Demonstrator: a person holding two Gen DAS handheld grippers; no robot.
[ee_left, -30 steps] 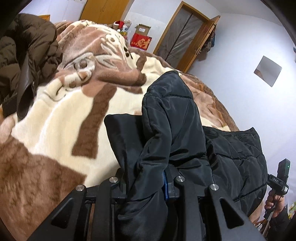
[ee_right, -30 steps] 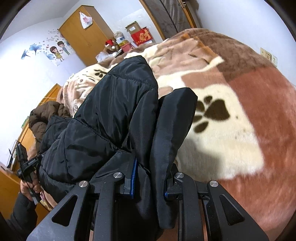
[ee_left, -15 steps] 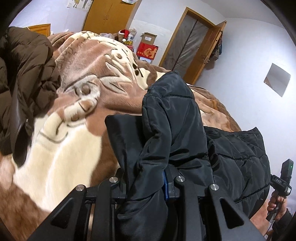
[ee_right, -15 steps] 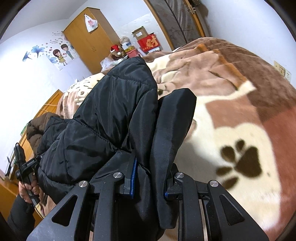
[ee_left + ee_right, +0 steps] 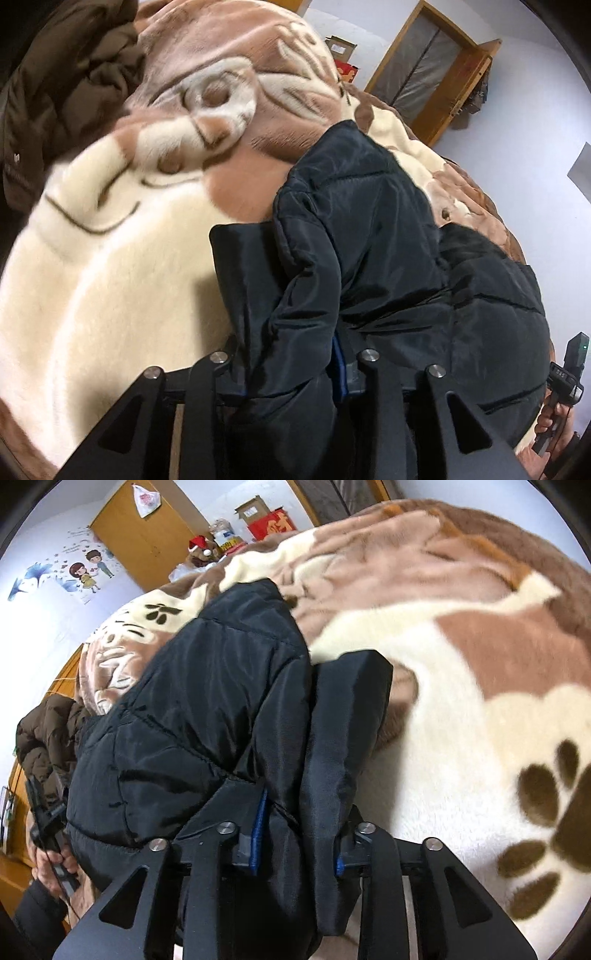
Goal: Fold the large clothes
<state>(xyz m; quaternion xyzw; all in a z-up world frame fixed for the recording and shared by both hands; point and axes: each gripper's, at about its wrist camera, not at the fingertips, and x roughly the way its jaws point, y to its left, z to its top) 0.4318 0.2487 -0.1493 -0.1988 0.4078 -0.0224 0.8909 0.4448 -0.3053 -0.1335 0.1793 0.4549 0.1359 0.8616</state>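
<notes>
A black quilted jacket (image 5: 388, 258) hangs low over the bed's brown and cream blanket (image 5: 110, 277). The left gripper (image 5: 299, 243) has a fold of its edge between the fingers; the jaws are opening and the cloth still fills the gap. Its right finger is hidden under the fabric. In the right wrist view the black jacket (image 5: 207, 709) also bunches between the fingers of the right gripper (image 5: 306, 672), whose jaws are opening too, with the left finger covered. Each view shows the other hand holding its gripper at the jacket's far side.
A brown puffy coat (image 5: 66, 74) lies heaped on the blanket at the left, also seen as the brown coat (image 5: 48, 727). A wooden door (image 5: 432, 74) stands beyond the bed. A wardrobe (image 5: 147, 542) and boxes (image 5: 266, 517) stand at the far wall.
Both grippers have gone forward and down over the bed with the jacket, so the blanket looms closer. Both pairs of fingers stand slightly wider apart than before.
</notes>
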